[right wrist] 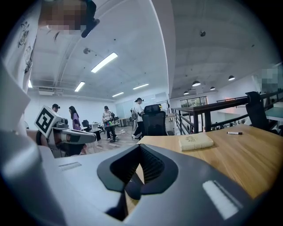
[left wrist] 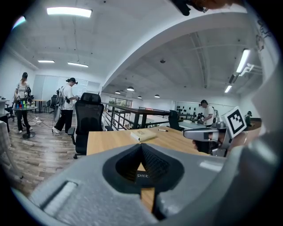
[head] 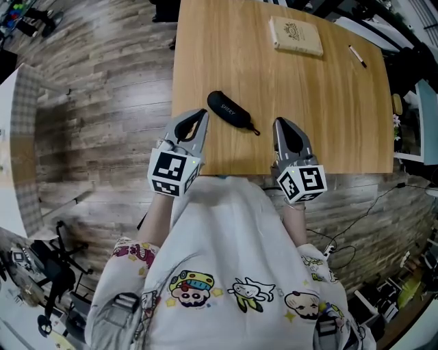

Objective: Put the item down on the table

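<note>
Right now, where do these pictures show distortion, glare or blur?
Head view: evenly lit and sharp, table without hard glare. Left gripper view: strong fisheye, black corners, ceiling lamp blown out. Right gripper view: same fisheye, mosaic patches top left and far right.

Grey left gripper (left wrist: 141, 146), jaws closed tip to tip, black soft case with white lettering (left wrist: 142, 175) beyond them on light wooden table (left wrist: 112, 139), tan book (left wrist: 143, 135) farther back

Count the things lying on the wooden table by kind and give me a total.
Black soft fabric case: 1
Beige rectangular book: 1
Dark slim pen: 1
Total: 3
</note>
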The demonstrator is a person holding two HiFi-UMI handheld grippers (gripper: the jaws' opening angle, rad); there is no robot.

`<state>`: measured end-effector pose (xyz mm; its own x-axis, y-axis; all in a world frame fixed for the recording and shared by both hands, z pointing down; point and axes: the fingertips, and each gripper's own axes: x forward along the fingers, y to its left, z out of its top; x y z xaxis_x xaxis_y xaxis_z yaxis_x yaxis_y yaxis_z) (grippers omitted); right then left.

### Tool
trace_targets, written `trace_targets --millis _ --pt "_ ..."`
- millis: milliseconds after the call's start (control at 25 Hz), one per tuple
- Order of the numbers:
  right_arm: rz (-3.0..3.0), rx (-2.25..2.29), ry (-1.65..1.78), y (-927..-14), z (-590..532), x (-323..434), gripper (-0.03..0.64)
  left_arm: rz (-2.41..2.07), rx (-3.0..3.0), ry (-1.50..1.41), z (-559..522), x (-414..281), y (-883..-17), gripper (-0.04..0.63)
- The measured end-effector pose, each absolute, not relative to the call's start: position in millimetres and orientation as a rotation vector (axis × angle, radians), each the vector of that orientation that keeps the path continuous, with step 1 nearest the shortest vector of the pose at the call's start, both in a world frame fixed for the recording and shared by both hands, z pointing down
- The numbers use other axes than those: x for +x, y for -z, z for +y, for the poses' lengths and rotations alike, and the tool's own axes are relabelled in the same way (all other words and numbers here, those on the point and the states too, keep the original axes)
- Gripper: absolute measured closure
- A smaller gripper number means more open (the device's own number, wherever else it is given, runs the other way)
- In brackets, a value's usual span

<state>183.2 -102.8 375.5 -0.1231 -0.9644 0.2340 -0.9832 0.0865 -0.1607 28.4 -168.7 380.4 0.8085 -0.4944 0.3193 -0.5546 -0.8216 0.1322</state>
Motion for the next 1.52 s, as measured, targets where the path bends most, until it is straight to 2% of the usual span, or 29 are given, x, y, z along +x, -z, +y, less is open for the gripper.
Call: trace_targets --millis 1520 --pt "-2.241 1.983 -0.456 -386 -110 179 0.607 -0.864 2.744 -0.407 -172 18 -386 0.597"
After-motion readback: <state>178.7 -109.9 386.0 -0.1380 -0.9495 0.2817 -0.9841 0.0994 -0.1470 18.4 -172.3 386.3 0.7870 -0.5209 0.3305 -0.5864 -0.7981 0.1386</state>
